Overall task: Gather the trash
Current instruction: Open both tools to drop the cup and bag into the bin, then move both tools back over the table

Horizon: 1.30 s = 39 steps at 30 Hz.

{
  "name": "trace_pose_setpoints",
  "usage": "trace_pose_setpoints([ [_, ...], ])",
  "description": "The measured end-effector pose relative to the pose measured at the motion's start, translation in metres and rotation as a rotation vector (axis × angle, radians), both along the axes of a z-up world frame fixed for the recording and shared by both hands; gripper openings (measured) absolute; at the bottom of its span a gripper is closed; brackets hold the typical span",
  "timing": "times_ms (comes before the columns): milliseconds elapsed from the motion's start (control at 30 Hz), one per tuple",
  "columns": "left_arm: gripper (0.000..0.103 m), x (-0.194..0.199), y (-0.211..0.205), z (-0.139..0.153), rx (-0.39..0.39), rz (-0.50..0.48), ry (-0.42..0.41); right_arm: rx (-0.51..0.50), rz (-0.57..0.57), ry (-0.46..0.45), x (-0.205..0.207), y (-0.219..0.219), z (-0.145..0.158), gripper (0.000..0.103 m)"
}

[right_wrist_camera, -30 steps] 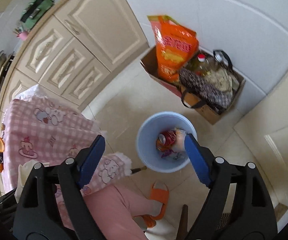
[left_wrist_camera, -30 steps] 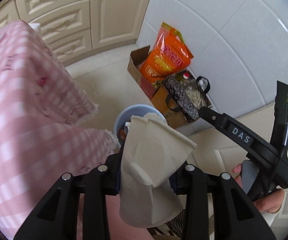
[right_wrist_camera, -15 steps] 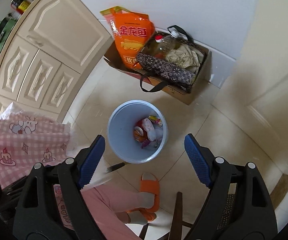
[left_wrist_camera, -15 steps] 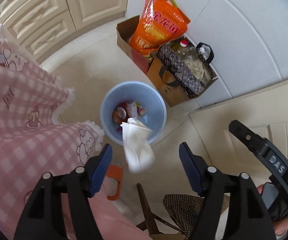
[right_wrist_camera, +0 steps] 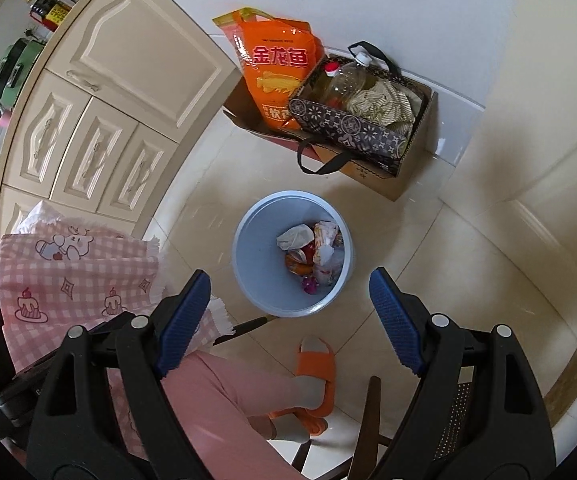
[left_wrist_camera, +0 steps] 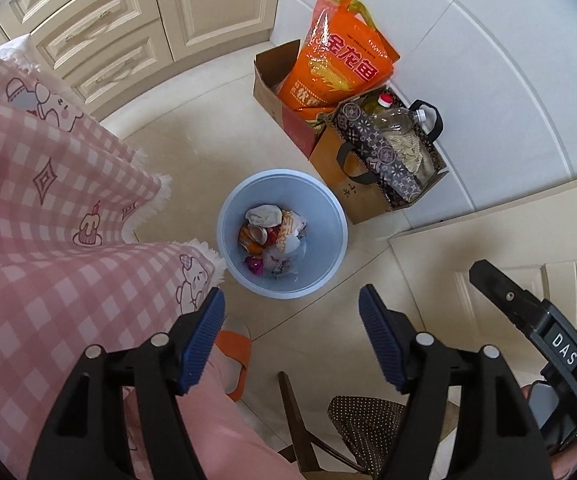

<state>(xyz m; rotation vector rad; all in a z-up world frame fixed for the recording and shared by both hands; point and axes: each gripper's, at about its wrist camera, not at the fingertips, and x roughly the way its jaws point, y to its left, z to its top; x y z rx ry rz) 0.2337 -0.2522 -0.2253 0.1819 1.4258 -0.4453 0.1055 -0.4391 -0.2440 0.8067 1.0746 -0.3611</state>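
1. left wrist view: left gripper (left_wrist_camera: 290,308) hangs over the floor, pointing steeply down, jaws spread wide with nothing between the blue pads (left_wrist_camera: 204,334).
2. just ahead of the fingertips, pale blue trash bin (left_wrist_camera: 328,216) stands on the tile, beside the fringe of the pink checked tablecloth (left_wrist_camera: 48,220).
3. inside the bin, a crumpled white paper cup (left_wrist_camera: 262,216) lies on top of wrappers and a crushed can (left_wrist_camera: 250,236); that drop looks finished.
4. for a clean finish: lift straight up, keep the spread fingers off the cloth fringe and off the dark chair (left_wrist_camera: 352,420) below.
5. right edge of the same view shows the right gripper (left_wrist_camera: 528,320) from the side; jaw gap cannot be judged from here.
6. right wrist view: right gripper (right_wrist_camera: 288,320) wide apart and empty, aimed down at the same bin (right_wrist_camera: 248,252), with an orange slipper (right_wrist_camera: 316,364) and pink trouser leg (right_wrist_camera: 228,408) underneath.
7. cup (right_wrist_camera: 294,237) again seen resting inside, near the far wall.
8. likely next: swing either empty gripper back toward the table for more litter; none shows on the cloth here, so search first, approach low and level, close only once a piece sits squarely between the pads.
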Motion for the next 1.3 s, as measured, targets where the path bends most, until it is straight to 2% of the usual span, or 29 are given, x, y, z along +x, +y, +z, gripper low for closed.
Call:
trace_pose_setpoints([
  [533, 0.068, -0.03, 0.037, 0.041, -0.056, 0.006, -0.084, -0.045, 0.04, -0.075, -0.015, 0.041, 0.039, 0.081],
  [867, 0.068, -0.057, 0.063, 0.079, -0.107, 0.001, -0.167, -0.087, 0.052, -0.118, -0.038, 0.071, 0.066, 0.081],
  [1133, 0.068, -0.07, 0.101, 0.113, -0.158, 0.018, -0.245, -0.141, 0.086, -0.177, -0.047, 0.108, 0.098, 0.081],
  [1300, 0.068, -0.071, 0.137, 0.133, -0.187, 0.073, -0.289, -0.162, 0.141, -0.209, -0.04, 0.136, 0.115, 0.081],
])
